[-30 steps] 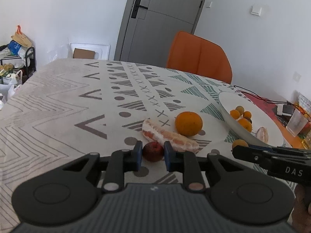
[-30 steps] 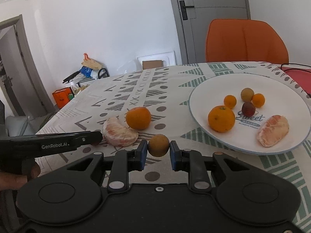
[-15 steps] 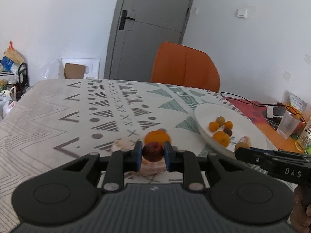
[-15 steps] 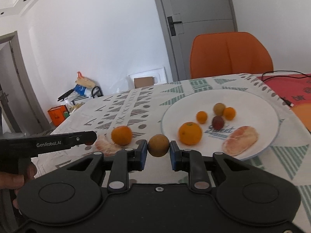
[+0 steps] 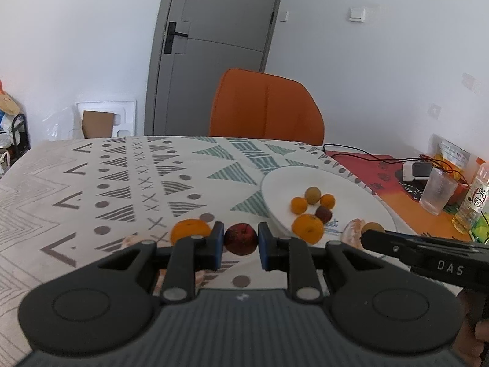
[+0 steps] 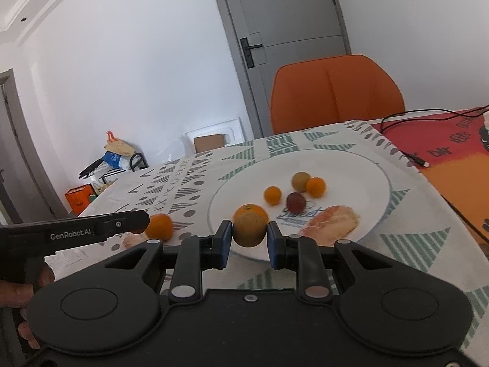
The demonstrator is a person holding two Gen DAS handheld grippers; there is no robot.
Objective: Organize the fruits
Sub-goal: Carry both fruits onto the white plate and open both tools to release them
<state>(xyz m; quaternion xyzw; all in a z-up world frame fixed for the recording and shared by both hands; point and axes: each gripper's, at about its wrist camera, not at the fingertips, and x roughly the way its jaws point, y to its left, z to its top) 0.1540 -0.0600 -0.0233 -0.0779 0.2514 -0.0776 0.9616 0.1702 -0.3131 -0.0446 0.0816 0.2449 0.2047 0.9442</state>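
My left gripper (image 5: 240, 243) is shut on a dark red fruit (image 5: 240, 238) and holds it above the tablecloth, left of the white plate (image 5: 360, 189). My right gripper (image 6: 248, 235) is shut on a small brown fruit (image 6: 250, 229) and holds it over the plate's (image 6: 366, 168) near-left rim. The plate holds an orange (image 5: 308, 228), several small fruits and a peeled pomelo piece (image 6: 331, 220). Another orange (image 5: 189, 231) and a peeled piece (image 5: 134, 241) lie on the cloth, partly hidden by my left gripper.
An orange chair (image 5: 266, 107) stands behind the table. A glass (image 5: 437, 189), a bottle (image 5: 472, 202), a charger with cables (image 5: 418, 169) and a red mat (image 6: 443, 143) are at the right. The patterned tablecloth (image 5: 91, 189) stretches to the left.
Both grippers have lifted and moved right toward the plate with their fruits still held. The right gripper's fruit is now over the plate's rim.
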